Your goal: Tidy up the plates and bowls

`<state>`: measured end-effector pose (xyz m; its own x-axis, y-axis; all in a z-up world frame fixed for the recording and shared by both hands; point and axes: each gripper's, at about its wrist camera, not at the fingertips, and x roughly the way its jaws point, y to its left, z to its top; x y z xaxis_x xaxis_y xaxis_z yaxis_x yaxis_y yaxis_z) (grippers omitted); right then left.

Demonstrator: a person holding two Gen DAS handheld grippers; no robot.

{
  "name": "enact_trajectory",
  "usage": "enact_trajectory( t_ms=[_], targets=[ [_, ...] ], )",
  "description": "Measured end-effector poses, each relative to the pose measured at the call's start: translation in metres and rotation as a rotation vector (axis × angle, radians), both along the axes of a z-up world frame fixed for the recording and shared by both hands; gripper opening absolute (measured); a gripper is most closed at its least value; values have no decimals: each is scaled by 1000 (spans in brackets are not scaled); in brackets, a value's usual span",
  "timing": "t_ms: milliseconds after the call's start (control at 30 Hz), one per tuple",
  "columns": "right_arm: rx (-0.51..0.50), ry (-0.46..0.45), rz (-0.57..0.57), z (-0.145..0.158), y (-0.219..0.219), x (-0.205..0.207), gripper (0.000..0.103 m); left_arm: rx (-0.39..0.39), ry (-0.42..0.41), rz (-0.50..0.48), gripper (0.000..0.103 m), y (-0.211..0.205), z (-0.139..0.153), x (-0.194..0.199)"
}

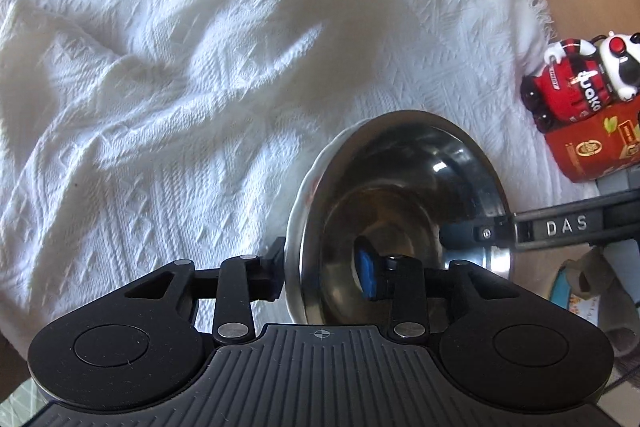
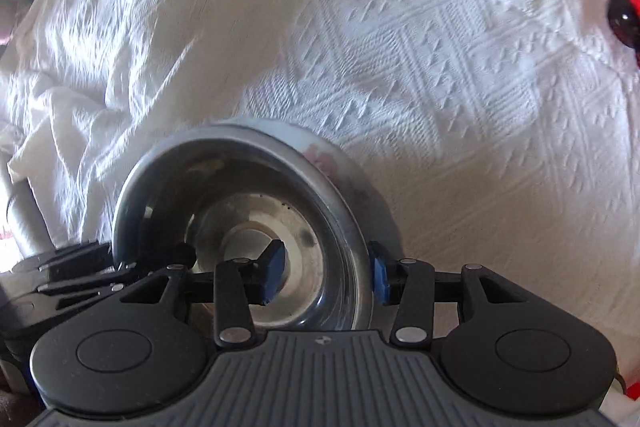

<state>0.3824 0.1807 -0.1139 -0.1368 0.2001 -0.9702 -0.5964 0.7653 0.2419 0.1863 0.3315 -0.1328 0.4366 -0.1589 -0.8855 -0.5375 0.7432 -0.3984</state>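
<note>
1. Left gripper [image 1: 320, 277] straddles the near rim of a shiny round steel bowl [image 1: 400, 195], fingers parted, not pressing.
2. Right gripper [image 2: 324, 273] straddles its opposite rim; grip uncertain.
3. Beneath it, a white floral ceramic bowl [image 2: 324, 153]: nested already, apparently.
4. Beyond the fingers, a rumpled white woven cloth [image 1: 180, 75].

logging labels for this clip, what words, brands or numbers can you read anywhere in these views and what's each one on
"DAS": raised letters on the dark finger of the right gripper, left wrist view.
"Quaka", uncertain: white letters, turned sideways, on the red toy car with a panda figure.
Gold emblems and small print on the red round tin: too small to read.
Stainless steel bowl and white textured cloth: no text.
Right wrist view: none.
</note>
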Motion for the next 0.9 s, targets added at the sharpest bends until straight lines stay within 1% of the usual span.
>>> enact_trajectory(
  t_ms=[133,200,333,433,567,667,767,833,900],
  targets=[
    [7,44,13,-7,0,1,46,-42,8,48,37,4,-6,2],
    [6,77,16,-11,1,2,46,-51,25,49,37,4,-9,4],
    [11,117,23,-16,2,2,48,-33,40,32,45,0,-7,12],
    [29,120,20,-12,1,5,48,-20,31,26,46,0,-4,21],
    [86,91,15,7,-1,13,47,-3,2,29,46,4,2,34],
    [119,80,-5,18,-4,22,48,-1,11,28,46,6,-1,44],
    [117,89,-31,14,-7,25,48,10,32,19,46,6,-7,48],
    [107,109,-47,7,-10,23,48,0,24,15,45,6,-7,47],
    [91,106,-52,1,-13,21,48,-10,24,16,42,8,-8,45]
  ],
)
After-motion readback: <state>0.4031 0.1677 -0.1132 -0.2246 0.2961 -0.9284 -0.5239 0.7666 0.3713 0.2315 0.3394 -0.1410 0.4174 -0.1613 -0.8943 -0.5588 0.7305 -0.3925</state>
